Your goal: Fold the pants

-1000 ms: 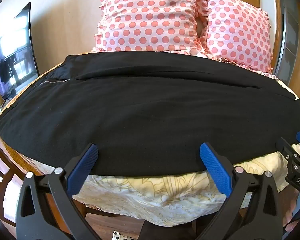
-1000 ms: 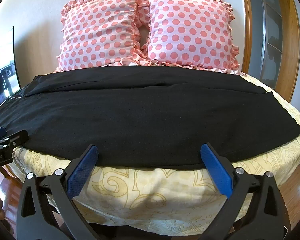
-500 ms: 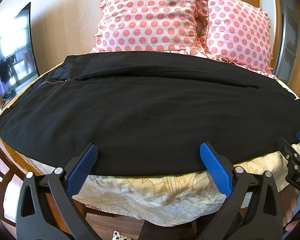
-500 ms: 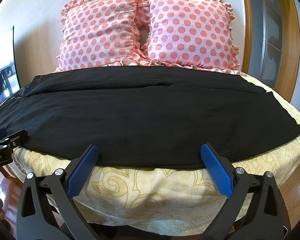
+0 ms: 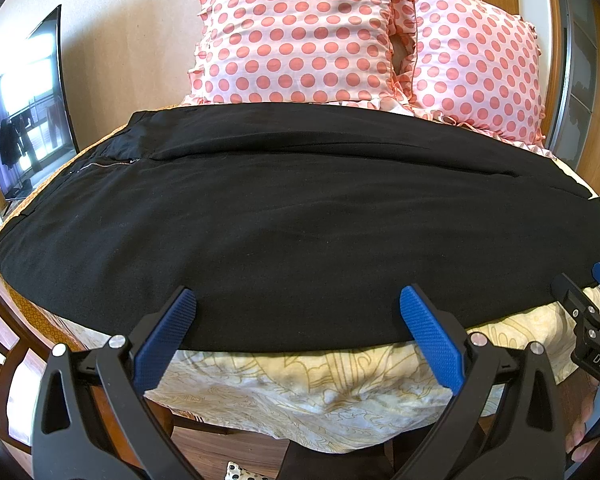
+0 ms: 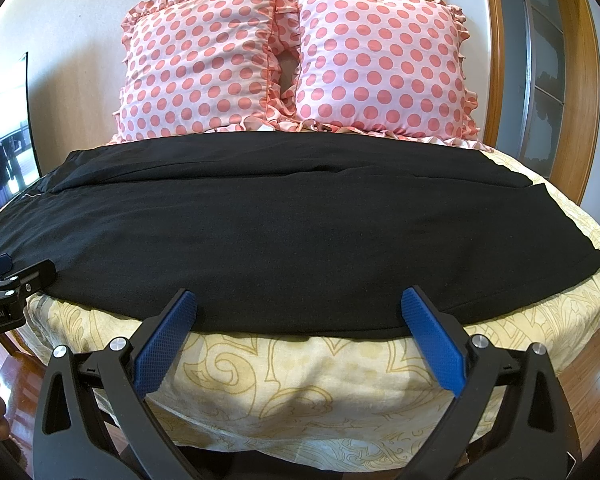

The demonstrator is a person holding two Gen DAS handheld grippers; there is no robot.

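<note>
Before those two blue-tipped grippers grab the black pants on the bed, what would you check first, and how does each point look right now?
1. Left gripper open and empty: ok.
2. Right gripper open and empty: ok.
3. Black pants lying flat across the bed, one leg over the other: ok.
4. Near edge of the pants within reach of both grippers, at the bed's front edge: ok.
5. Polka-dot pillows off the pants: cannot tell; they sit right at the far edge.
6. Zipper closed: cannot tell.
</note>
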